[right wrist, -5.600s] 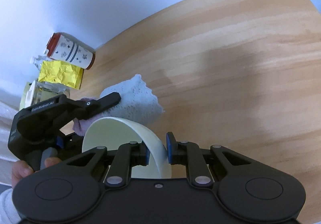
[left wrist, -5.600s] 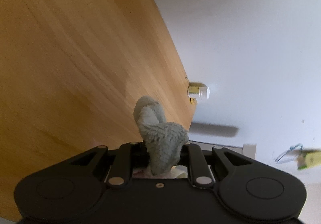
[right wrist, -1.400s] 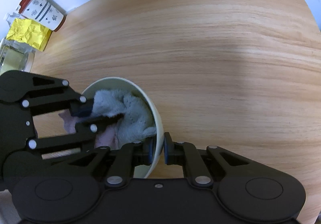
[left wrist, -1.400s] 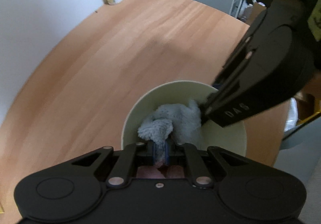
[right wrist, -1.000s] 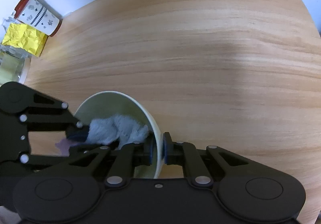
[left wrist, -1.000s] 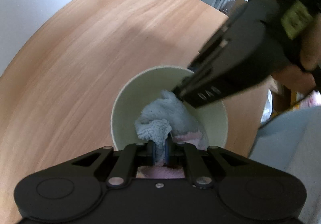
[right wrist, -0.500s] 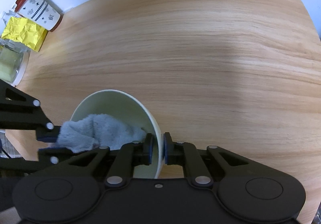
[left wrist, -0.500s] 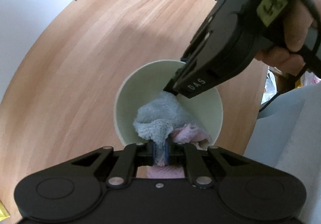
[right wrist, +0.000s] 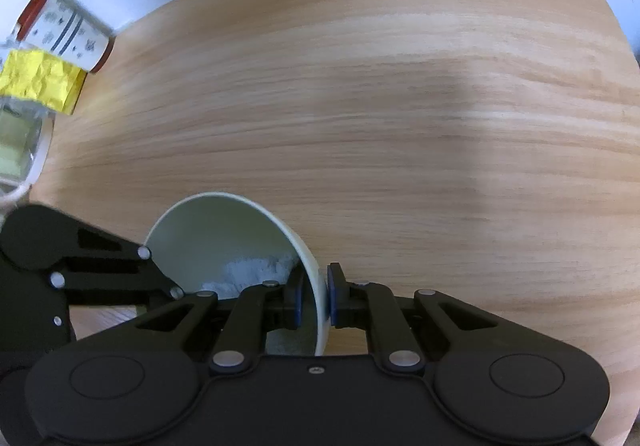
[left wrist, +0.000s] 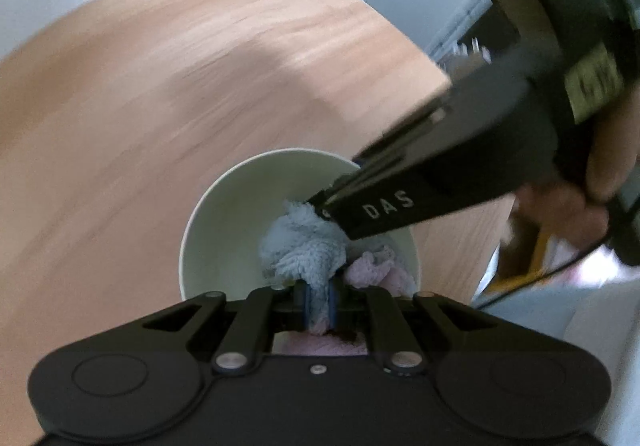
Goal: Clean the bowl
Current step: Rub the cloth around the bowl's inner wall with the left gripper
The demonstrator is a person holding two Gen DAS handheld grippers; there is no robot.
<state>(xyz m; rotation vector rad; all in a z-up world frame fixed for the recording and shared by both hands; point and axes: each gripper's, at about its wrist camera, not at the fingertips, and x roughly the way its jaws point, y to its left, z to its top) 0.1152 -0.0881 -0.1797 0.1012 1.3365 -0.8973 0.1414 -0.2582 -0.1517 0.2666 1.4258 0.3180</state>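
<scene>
The pale bowl [right wrist: 224, 230] sits tilted over the wooden table [right wrist: 400, 126], its rim clamped at five o'clock by the right gripper [right wrist: 311, 302]. Inside, the left gripper [left wrist: 319, 306] pinches a grey-blue cloth [left wrist: 304, 246] (pink underside) against the wall.

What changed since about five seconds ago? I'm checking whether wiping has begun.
The fluffy grey-blue cloth, held outside the bowl then, is now pushed down inside the pale green bowl. Unchanged: left gripper clamps the cloth, right gripper pinches the bowl's rim.
</scene>
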